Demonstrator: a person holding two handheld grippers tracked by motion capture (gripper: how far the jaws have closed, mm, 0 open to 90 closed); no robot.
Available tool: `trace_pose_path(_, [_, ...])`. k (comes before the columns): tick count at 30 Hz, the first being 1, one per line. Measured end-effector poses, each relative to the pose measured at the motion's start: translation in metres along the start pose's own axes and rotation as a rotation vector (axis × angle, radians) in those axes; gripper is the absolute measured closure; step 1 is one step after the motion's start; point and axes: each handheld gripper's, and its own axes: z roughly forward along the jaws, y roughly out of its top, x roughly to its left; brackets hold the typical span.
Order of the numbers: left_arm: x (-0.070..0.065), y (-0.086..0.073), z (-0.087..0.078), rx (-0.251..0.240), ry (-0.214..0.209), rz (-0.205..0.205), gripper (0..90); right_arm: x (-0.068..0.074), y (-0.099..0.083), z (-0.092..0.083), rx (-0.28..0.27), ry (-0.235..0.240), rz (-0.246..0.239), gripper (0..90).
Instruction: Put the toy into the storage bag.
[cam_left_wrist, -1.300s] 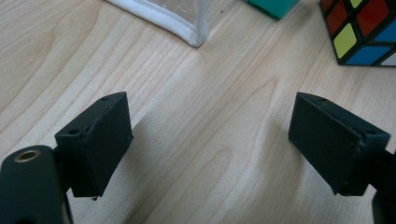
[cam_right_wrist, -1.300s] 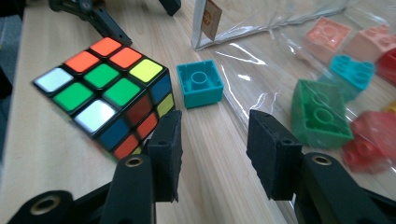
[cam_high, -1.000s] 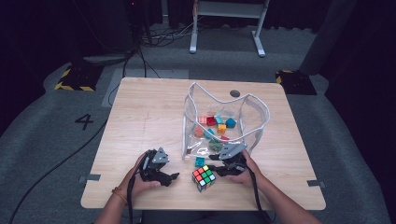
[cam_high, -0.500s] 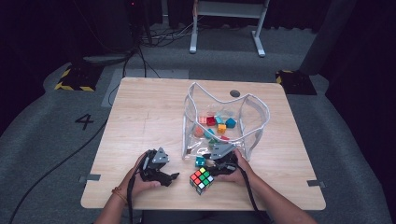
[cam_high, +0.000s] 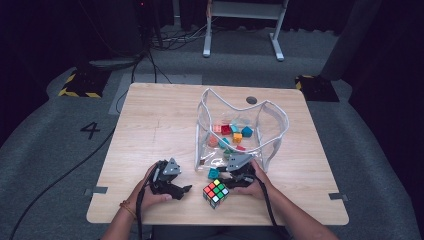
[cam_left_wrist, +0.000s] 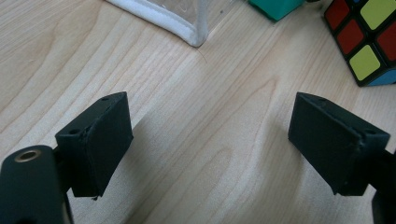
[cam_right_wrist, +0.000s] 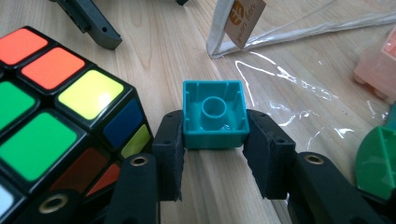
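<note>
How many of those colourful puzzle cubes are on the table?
1. The puzzle cube sits on the table near its front edge, between the two hands, just left of the right claw, which grips a teal block.

— What carries everything?
— A wooden table (cam_high: 160, 125). A clear bag (cam_high: 272, 117) lies on its right half.
— And near the front edge?
— A cube (cam_high: 215, 193) sits there, with a teal block (cam_high: 214, 173) just behind it, by the bag's front corner.
</note>
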Motion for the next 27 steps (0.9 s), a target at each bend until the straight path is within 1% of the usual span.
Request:
trace_pose_path(1, [0.0, 0.0, 0.0, 0.0, -0.001, 0.0, 13.7, -0.004, 0.0, 0.0, -0.013, 0.009, -0.05, 59.3])
trace_pose_path(2, [0.0, 0.0, 0.0, 0.0, -0.001, 0.001, 13.7, -0.003, -0.001, 0.0, -0.012, 0.0, -0.034, 59.3])
trace_pose_path(3, [0.0, 0.0, 0.0, -0.001, -0.001, 0.0, 13.7, -0.001, -0.001, -0.002, 0.005, -0.002, 0.004, 59.3])
trace_pose_path(4, [0.0, 0.0, 0.0, 0.0, -0.001, 0.0, 13.7, -0.003, -0.002, -0.003, 0.008, 0.0, -0.01, 59.3])
trace_pose_path(5, [0.0, 0.0, 0.0, 0.0, -0.001, 0.0, 13.7, -0.002, -0.002, -0.004, 0.015, -0.003, 0.011, 59.3])
trace_pose_path(6, [0.0, 0.0, 0.0, -0.001, -0.001, 0.0, 13.7, -0.004, -0.003, -0.005, 0.012, -0.005, -0.01, 59.4])
trace_pose_path(7, [0.0, 0.0, 0.0, 0.0, -0.001, 0.001, 13.7, -0.004, -0.003, -0.007, 0.013, 0.001, -0.009, 59.3])
trace_pose_path(8, [0.0, 0.0, 0.0, 0.0, 0.0, 0.0, 13.7, -0.004, -0.004, -0.009, 0.013, -0.008, -0.009, 59.4])
trace_pose_path(9, [0.0, 0.0, 0.0, 0.0, 0.0, 0.0, 13.7, -0.003, -0.004, -0.012, 0.015, -0.008, 0.012, 59.3])
trace_pose_path(10, [0.0, 0.0, 0.0, 0.0, 0.0, 0.0, 13.7, -0.003, -0.005, -0.014, 0.013, -0.011, 0.018, 59.3])
trace_pose_path(11, [0.0, 0.0, 0.0, -0.001, -0.001, 0.0, 13.7, -0.006, -0.006, -0.015, -0.007, -0.009, -0.009, 59.3])
trace_pose_path(12, [0.0, 0.0, 0.0, 0.0, -0.001, 0.001, 13.7, -0.006, -0.008, -0.018, -0.017, -0.014, -0.006, 59.4])
trace_pose_path(13, [0.0, 0.0, 0.0, -0.001, 0.001, 0.001, 13.7, -0.005, -0.009, -0.023, 0.009, -0.014, 0.012, 59.3])
trace_pose_path(14, [0.0, 0.0, 0.0, 0.0, -0.001, 0.0, 13.7, -0.005, -0.01, -0.027, 0.011, -0.019, 0.018, 59.3])
trace_pose_path(15, [0.0, 0.0, -0.001, 0.003, 0.0, 0.004, 13.8, -0.006, -0.012, -0.029, -0.001, -0.018, 0.008, 59.3])
trace_pose_path(16, [0.0, 0.0, 0.0, 0.002, -0.003, 0.001, 13.8, -0.005, -0.014, -0.034, 0.006, -0.022, 0.022, 59.4])
trace_pose_path(18, [0.0, 0.0, 0.0, 0.002, -0.003, 0.001, 13.8, -0.005, -0.017, -0.041, 0.006, -0.027, 0.029, 59.3])
trace_pose_path(19, [0.0, 0.0, 0.0, 0.003, -0.003, 0.002, 13.8, -0.006, -0.02, -0.048, -0.003, -0.034, 0.032, 59.3])
trace_pose_path(20, [0.0, 0.0, -0.001, 0.003, 0.001, 0.005, 13.8, -0.009, -0.023, -0.051, -0.028, -0.035, -0.002, 59.3])
trace_pose_path(21, [-0.001, -0.001, -0.001, 0.017, 0.004, -0.016, 13.8, -0.009, -0.024, -0.055, -0.03, -0.038, 0.008, 59.4])
trace_pose_path(22, [-0.001, -0.001, -0.001, 0.016, 0.003, -0.016, 13.8, -0.01, -0.028, -0.062, -0.032, -0.043, 0.014, 59.3])
trace_pose_path(23, [0.0, 0.0, -0.001, 0.005, 0.001, 0.004, 13.8, -0.01, -0.029, -0.065, -0.032, -0.05, 0.024, 59.3])
trace_pose_path(26, [0.0, 0.0, -0.001, 0.003, -0.002, 0.003, 13.8, -0.011, -0.041, -0.085, -0.034, -0.073, 0.067, 59.4])
trace_pose_path(27, [0.0, 0.0, -0.001, 0.004, 0.001, 0.005, 13.8, -0.013, -0.044, -0.091, -0.046, -0.08, 0.06, 59.4])
